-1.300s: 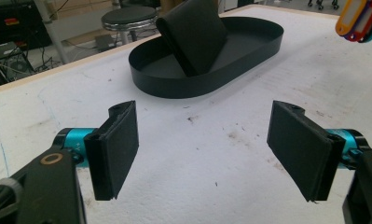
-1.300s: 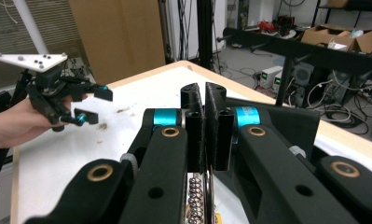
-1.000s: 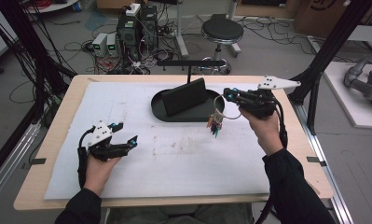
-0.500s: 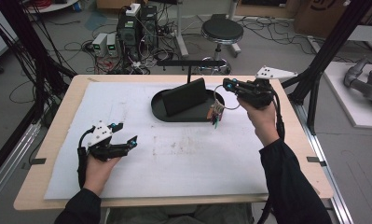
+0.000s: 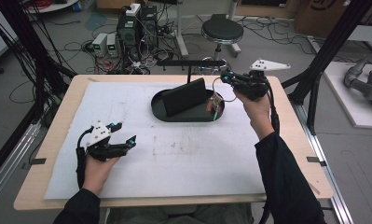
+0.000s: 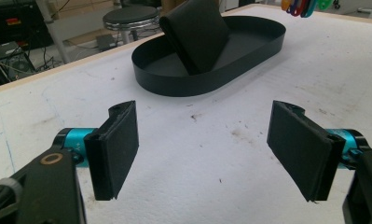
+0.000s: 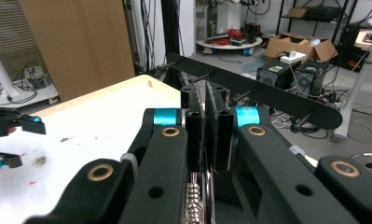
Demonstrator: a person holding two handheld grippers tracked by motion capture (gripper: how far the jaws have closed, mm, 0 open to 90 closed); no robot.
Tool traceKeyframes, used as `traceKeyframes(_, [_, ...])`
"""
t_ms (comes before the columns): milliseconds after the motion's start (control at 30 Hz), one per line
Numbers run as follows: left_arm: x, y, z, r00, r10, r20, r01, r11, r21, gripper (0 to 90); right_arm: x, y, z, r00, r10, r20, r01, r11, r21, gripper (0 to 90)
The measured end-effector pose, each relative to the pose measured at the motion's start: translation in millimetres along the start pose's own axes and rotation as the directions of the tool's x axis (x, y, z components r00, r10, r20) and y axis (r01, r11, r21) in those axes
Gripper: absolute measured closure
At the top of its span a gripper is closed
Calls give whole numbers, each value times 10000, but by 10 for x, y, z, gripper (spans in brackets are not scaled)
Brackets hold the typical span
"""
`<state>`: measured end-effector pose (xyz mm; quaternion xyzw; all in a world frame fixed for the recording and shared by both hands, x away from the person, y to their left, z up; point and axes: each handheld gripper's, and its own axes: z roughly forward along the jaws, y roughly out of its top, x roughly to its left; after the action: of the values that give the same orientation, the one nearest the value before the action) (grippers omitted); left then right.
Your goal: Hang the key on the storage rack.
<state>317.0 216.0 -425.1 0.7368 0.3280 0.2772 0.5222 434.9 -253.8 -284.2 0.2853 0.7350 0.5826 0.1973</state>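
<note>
At upper right, the right tongs (image 5: 228, 78) pinch a wire ring with coloured tags (image 5: 215, 106) dangling over the black tray (image 5: 162, 112); left tongs (image 5: 123, 135), lower left, spread above the worktop (image 5: 197, 158)
</note>
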Motion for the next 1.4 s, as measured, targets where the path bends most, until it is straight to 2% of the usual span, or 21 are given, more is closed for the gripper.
traceKeyframes(267, [11, -9, -10, 10000, -12, 8, 12, 10000, -8, 249, -90, 17, 153, 9997, 85, 242, -90, 9998, 195, 875])
traceKeyframes(333, [14, -12, -13, 10000, 6, 9, -6, 10000, 8, 249, -106, 39, 189, 9991, -27, 420, 19, 9998, 175, 875])
traceKeyframes(700, [28, -25, -38, 10000, -43, -54, 43, 10000, -6, 249, -278, 51, 365, 9960, 346, 819, -369, 9990, 265, 874])
traceKeyframes(867, [33, -35, -44, 9999, -89, -74, 89, 10000, -26, 249, -325, 70, 454, 9934, 263, 1114, -309, 9987, 400, 875])
traceKeyframes(933, [39, -39, -50, 9999, -86, -80, 85, 10000, -18, 249, -347, 59, 473, 9924, 394, 1164, -430, 9987, 291, 874])
traceKeyframes(1033, [48, -45, -60, 9999, -64, -79, 64, 10000, 22, 249, -399, 21, 506, 9899, 503, 1325, -568, 9973, 458, 874])
traceKeyframes(1267, [50, -50, -67, 9999, -81, -91, 81, 10000, 7, 249, -547, -58, 534, 9832, 955, 1553, -1038, 9935, 464, 874])
traceKeyframes(1400, [49, -56, -65, 9999, -113, -96, 113, 9999, 0, 249, -609, -101, 560, 9815, 1152, 1527, -1238, 9911, 481, 874])
